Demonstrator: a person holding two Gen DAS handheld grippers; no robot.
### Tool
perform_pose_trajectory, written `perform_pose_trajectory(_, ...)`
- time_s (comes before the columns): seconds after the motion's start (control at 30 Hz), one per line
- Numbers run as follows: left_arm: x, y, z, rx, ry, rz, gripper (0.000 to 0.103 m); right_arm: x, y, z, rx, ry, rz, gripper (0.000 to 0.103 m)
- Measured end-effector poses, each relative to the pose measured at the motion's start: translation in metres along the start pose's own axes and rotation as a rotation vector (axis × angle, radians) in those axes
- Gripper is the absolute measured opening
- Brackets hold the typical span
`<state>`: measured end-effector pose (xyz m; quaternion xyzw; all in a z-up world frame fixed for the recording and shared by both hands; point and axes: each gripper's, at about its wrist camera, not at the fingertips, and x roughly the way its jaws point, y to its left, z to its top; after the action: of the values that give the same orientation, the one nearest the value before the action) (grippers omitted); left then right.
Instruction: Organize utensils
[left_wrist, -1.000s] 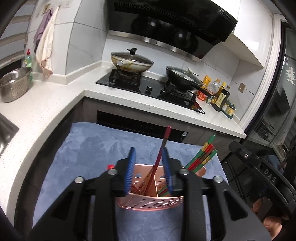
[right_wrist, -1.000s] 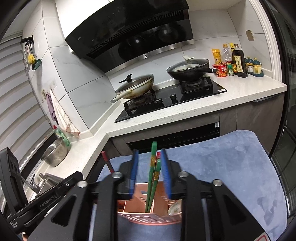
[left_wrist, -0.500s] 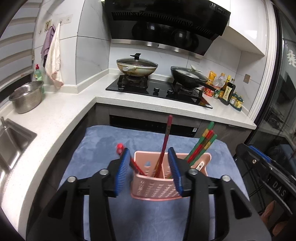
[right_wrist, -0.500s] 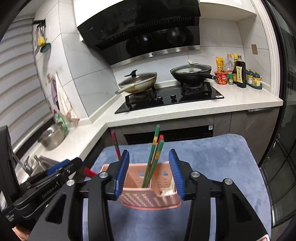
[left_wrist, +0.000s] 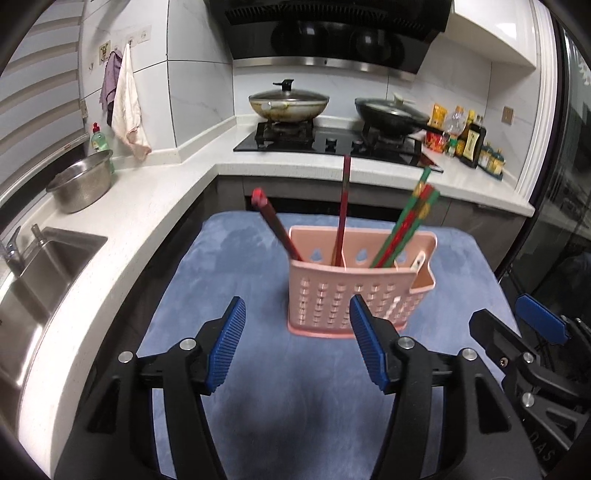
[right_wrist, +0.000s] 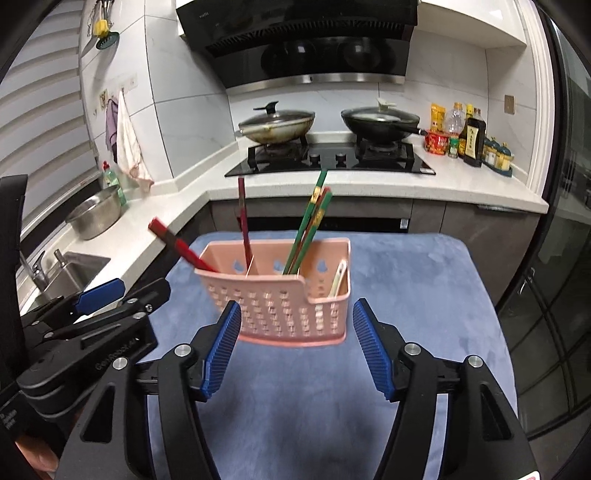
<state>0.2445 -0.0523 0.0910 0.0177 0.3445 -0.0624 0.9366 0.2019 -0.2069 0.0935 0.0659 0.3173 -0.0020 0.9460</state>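
Observation:
A pink perforated utensil holder (left_wrist: 351, 295) (right_wrist: 291, 295) stands upright on a blue mat (left_wrist: 295, 398) (right_wrist: 406, 280). Red chopsticks (left_wrist: 277, 229) (right_wrist: 177, 243) lean out of its left compartment. A dark red one (left_wrist: 343, 206) (right_wrist: 243, 221) stands in the middle, and green-and-red chopsticks (left_wrist: 406, 225) (right_wrist: 310, 229) lean to the right. A white spoon (right_wrist: 338, 280) lies in the right end pocket. My left gripper (left_wrist: 297, 343) hangs in front of the holder, jaws opening, nothing between them. My right gripper (right_wrist: 295, 347) is likewise opening and empty, just short of the holder.
A white L-shaped counter (left_wrist: 155, 192) wraps behind and to the left, with a sink (left_wrist: 40, 266), a steel colander (left_wrist: 81, 181), a stove (left_wrist: 332, 140) with two pans, and bottles (left_wrist: 465, 140) at the right. A dark glass door (right_wrist: 565, 258) stands on the right.
Both grippers have drawn back from the holder and their jaws have spread apart, releasing the chopsticks that stood between them. The chopsticks now rest in the holder.

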Motion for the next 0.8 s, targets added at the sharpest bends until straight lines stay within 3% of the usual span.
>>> perform_pose_trajectory(0.43,0.006,0.002,-0.039,-0.003,0.088,0.038,0.063,0.002,-0.001,-0.034,0.003,0.072,-0.028,0.065)
perform_pose_trajectory(0.67,0.008,0.007,-0.045,-0.012,0.094,0.073,0.087,0.004,0.000,-0.040,-0.009,0.083,-0.049,0.077)
perform_pose_trajectory(0.8,0.011,0.008,-0.048,-0.010,0.106,0.084,0.089,0.006,0.001,-0.041,-0.021,0.090,-0.069,0.085)
